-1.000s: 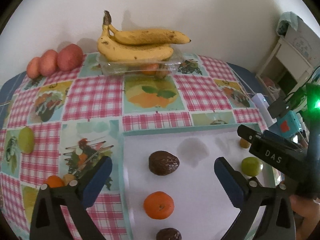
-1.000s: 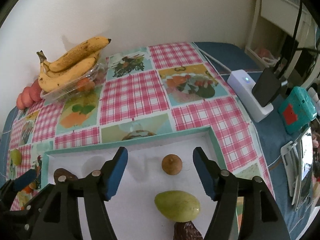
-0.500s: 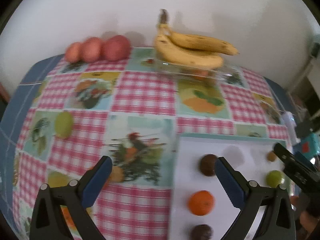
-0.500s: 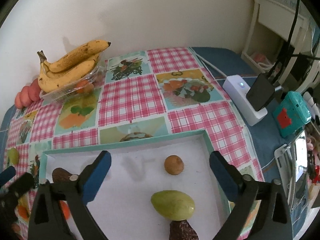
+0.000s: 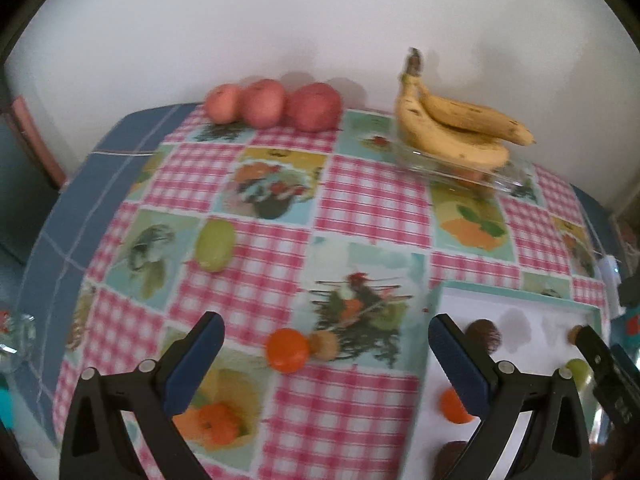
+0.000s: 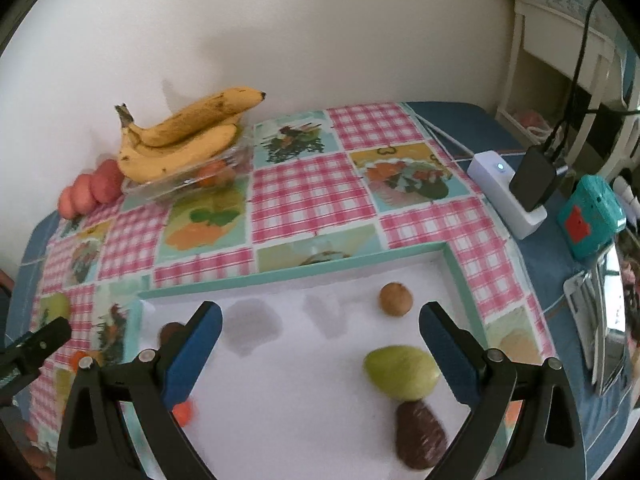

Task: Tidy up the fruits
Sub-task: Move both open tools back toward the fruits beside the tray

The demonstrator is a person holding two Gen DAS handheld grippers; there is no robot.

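Note:
My left gripper (image 5: 326,340) is open above the checked tablecloth, with an orange (image 5: 288,350) and a small brown fruit (image 5: 325,345) lying loose between its fingers. A green fruit (image 5: 215,245) lies farther left. The right gripper (image 6: 320,320) hangs open and empty over the white tray (image 6: 300,276). A small brown fruit (image 6: 395,299), a green fruit (image 6: 402,372) and a dark brown fruit (image 6: 420,434) rest in the tray by its right finger. Another orange (image 6: 186,410) and a dark fruit (image 6: 172,330) are partly hidden behind its left finger.
Bananas (image 5: 452,132) lie on a clear container (image 5: 500,180) by the wall, with three red apples (image 5: 272,102) to their left. A white power strip (image 6: 508,188) and a teal device (image 6: 592,216) sit off the table's right side. A glass (image 5: 16,340) stands at the left edge.
The left gripper swung left, off the tray and over the tablecloth, so the loose orange now lies between its fingers. The right gripper's jaws spread wide and it drew back slightly.

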